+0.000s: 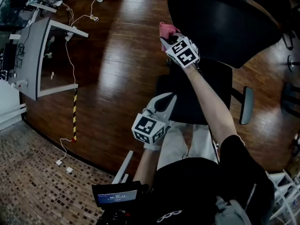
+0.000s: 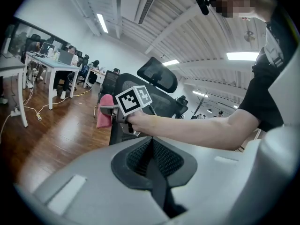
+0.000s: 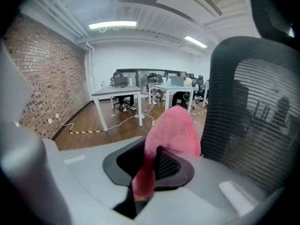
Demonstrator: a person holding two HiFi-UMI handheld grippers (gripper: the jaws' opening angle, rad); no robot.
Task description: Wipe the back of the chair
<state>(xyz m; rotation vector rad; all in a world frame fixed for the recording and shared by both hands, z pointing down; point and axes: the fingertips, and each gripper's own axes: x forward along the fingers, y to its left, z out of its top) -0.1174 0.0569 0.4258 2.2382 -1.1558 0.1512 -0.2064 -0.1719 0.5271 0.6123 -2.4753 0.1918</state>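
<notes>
Closest to me, the left gripper (image 1: 168, 99) sits low over my operator's lap, its jaws pressed together with nothing between them (its own view shows the dark pads meeting in a single seam). It points towards the chair but stays well short of it. Further out, the outstretched right arm carries the right gripper (image 1: 167, 37) up to the chair back (image 1: 220, 22). Its jaws pinch a pink cloth (image 3: 173, 128), which bunches above the pads and hangs down between them. In the right gripper view the cloth lies just beside the left edge of the black mesh back, and I cannot tell whether the two actually touch. From the head view the same cloth peeks out at the back's left rim, above the dark seat (image 1: 201, 95), with an armrest (image 1: 246, 105) off to the right. Beyond the chair, the wooden floor (image 1: 117, 74) stretches away, crossed by a white cable (image 1: 69, 62) and a strip of yellow-and-black tape (image 1: 74, 114), with a grey desk (image 1: 35, 55) standing at the far left. Farthest off, the right gripper view shows rows of white desks (image 3: 115, 93) with seated people.
</notes>
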